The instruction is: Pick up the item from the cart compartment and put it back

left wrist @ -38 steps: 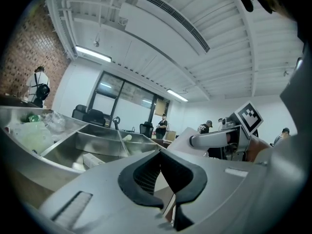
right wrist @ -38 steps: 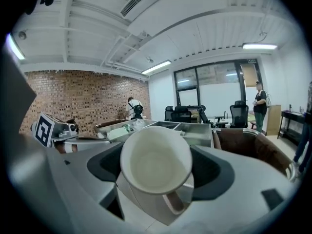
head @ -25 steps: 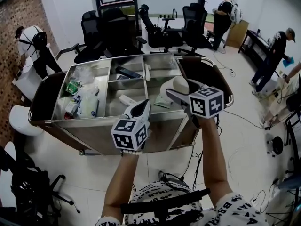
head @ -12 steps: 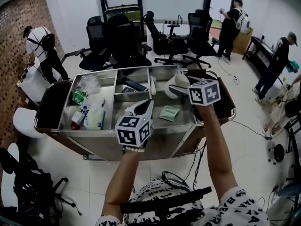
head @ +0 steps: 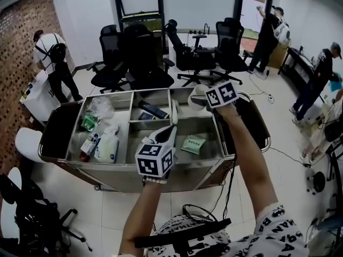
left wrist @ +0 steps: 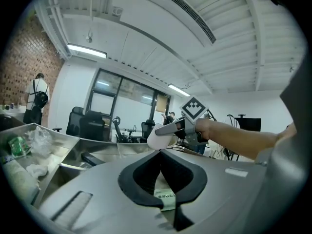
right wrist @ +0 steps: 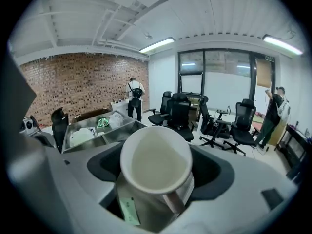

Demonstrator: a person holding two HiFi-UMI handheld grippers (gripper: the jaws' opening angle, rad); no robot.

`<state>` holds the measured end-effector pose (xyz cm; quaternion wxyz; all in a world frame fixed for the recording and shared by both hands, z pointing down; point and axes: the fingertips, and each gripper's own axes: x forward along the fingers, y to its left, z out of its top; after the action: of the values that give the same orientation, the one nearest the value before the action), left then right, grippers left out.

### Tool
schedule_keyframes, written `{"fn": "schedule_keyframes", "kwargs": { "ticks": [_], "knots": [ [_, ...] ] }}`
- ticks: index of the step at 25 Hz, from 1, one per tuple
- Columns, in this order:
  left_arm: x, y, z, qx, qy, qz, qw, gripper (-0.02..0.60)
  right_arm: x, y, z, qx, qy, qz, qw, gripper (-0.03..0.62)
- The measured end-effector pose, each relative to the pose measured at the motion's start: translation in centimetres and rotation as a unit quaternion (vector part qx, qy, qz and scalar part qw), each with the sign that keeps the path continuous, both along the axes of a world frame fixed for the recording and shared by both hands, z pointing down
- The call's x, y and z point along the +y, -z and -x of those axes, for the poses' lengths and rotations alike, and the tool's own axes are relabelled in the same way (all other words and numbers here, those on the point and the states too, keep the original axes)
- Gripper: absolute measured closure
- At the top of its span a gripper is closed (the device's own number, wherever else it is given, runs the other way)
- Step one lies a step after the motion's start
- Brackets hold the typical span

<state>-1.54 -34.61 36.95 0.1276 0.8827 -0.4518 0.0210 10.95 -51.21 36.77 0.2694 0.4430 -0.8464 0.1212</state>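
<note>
A white mug (head: 199, 96) hangs in the air over the right compartment of the steel cart (head: 161, 171), with my right gripper (head: 201, 100) shut on it. In the right gripper view the mug (right wrist: 156, 161) fills the space between the jaws, mouth toward the camera, handle down. A green packet (head: 193, 144) lies on the compartment floor below. My left gripper (head: 166, 134) hovers over the cart's front middle, jaws together and holding nothing. From the left gripper view the mug (left wrist: 158, 139) shows ahead.
The cart's left compartment holds plastic bags and bottles (head: 102, 143). A black flat object (head: 153, 110) lies in the back middle compartment. Black office chairs (head: 139, 52) stand behind the cart. People stand at the left and right walls. Cables trail on the floor at the right.
My right gripper has carried the mug up and farther away over the cart. The left gripper has stayed almost in place at the front.
</note>
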Motion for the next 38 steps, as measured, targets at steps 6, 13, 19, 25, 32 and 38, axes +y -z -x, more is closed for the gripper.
{"fn": "schedule_keyframes", "kwargs": {
  "ticks": [6,13,19,25,32,38],
  "knots": [
    [-0.6,-1.7,0.3,0.015,0.016,0.017,0.9996,0.588,-4.5,-4.2,-0.4,0.055,0.002,0.051,0.997,0.169],
    [-0.6,-2.5,1.1,0.028,0.030,0.023,0.9989,0.588,-7.3,-9.3,-0.1,0.107,0.001,0.090,0.990,0.168],
    [-0.7,-2.6,1.3,0.028,0.036,0.025,0.9987,0.588,-8.6,-12.5,-0.4,0.127,-0.005,0.113,0.985,0.168],
    [-0.8,-2.3,2.0,0.032,0.047,0.019,0.9982,0.588,-9.3,-13.5,-0.2,0.153,0.000,0.123,0.981,0.166],
    [-0.6,-2.2,2.6,0.034,0.053,0.018,0.9979,0.588,-9.2,-14.4,0.2,0.177,0.016,0.130,0.975,0.166],
    [-0.4,-2.6,3.3,0.032,0.060,0.021,0.9975,0.588,-9.0,-14.9,0.2,0.197,0.027,0.136,0.971,0.163]
  ]
}}
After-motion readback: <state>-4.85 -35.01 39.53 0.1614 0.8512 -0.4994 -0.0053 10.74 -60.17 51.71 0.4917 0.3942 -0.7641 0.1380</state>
